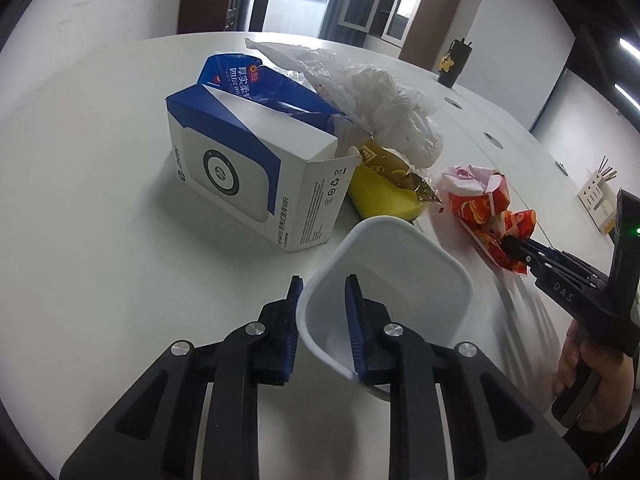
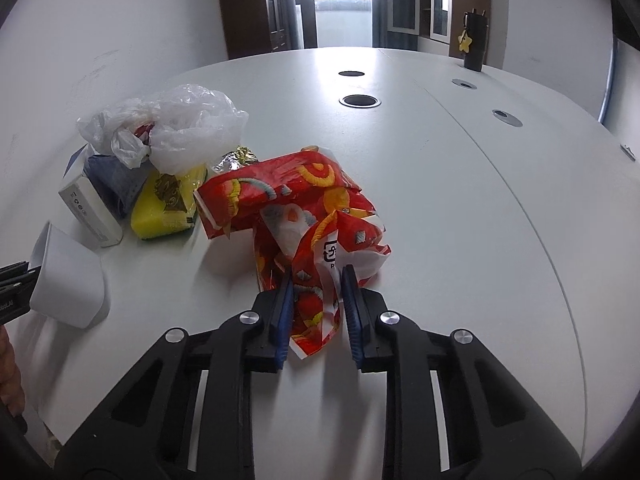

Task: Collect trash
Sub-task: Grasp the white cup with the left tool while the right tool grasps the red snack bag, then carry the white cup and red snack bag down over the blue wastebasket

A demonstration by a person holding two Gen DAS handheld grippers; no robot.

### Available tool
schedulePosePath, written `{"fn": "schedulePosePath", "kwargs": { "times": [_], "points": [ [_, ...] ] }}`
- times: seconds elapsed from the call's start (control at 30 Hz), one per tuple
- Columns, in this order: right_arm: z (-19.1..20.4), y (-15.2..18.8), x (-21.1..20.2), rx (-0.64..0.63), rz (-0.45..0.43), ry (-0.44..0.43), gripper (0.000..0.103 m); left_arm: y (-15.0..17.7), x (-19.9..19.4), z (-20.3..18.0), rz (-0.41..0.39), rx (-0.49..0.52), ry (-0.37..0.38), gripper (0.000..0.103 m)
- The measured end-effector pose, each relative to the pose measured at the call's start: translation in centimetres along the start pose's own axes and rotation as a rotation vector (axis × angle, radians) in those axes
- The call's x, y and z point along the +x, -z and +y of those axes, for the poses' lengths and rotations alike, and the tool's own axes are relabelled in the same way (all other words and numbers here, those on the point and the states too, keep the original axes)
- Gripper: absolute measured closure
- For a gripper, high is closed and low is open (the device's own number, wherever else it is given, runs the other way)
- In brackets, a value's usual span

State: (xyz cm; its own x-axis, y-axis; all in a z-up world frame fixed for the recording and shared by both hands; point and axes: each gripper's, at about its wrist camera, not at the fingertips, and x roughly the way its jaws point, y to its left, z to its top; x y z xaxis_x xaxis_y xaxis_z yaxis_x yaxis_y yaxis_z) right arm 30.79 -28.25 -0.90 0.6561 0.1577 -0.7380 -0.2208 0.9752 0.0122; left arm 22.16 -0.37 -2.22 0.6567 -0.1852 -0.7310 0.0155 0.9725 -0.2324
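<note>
now on the white table (image 2: pixel 440 200), beside the blue-and-white box (image 1: pixel 248 168), the left gripper (image 1: pixel 324 292) pinches the white bin (image 1: pixel 392 280) rim while the right gripper (image 2: pixel 316 280) clamps the red wrapper (image 2: pixel 288 204).

The white bin (image 1: pixel 390 280) serves as the landmark on the white table (image 2: pixel 460 208). Directly behind it, the blue-and-white box (image 1: pixel 256 176), the yellow sponge (image 1: pixel 384 196) and the crumpled plastic bag (image 1: pixel 384 108) crowd together, touching one another, and block passage there. To the bin's right the red wrapper (image 2: pixel 304 216) fills the near tabletop. Beyond the wrapper, away from the bin, the table lies bare apart from flush cable holes (image 2: pixel 360 101) and a dark bottle (image 2: pixel 475 42) at the far edge. Left of the bin the tabletop is open.
</note>
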Motion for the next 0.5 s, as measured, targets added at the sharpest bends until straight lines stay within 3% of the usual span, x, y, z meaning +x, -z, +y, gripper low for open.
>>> {"fn": "schedulePosePath", "kwargs": {
  "times": [0.23, 0.5],
  "points": [
    [0.4, 0.9, -1.5, 0.01, -0.022, -0.014, 0.094, 2.8, -4.0, 0.9, -0.06, -0.006, 0.032, 0.083],
    [3.4, 3.9, -7.4, -0.047, -0.098, -0.04, 0.095, 7.4, -7.3, 2.0, -0.074, -0.031, 0.101, 0.083]
  ]
}}
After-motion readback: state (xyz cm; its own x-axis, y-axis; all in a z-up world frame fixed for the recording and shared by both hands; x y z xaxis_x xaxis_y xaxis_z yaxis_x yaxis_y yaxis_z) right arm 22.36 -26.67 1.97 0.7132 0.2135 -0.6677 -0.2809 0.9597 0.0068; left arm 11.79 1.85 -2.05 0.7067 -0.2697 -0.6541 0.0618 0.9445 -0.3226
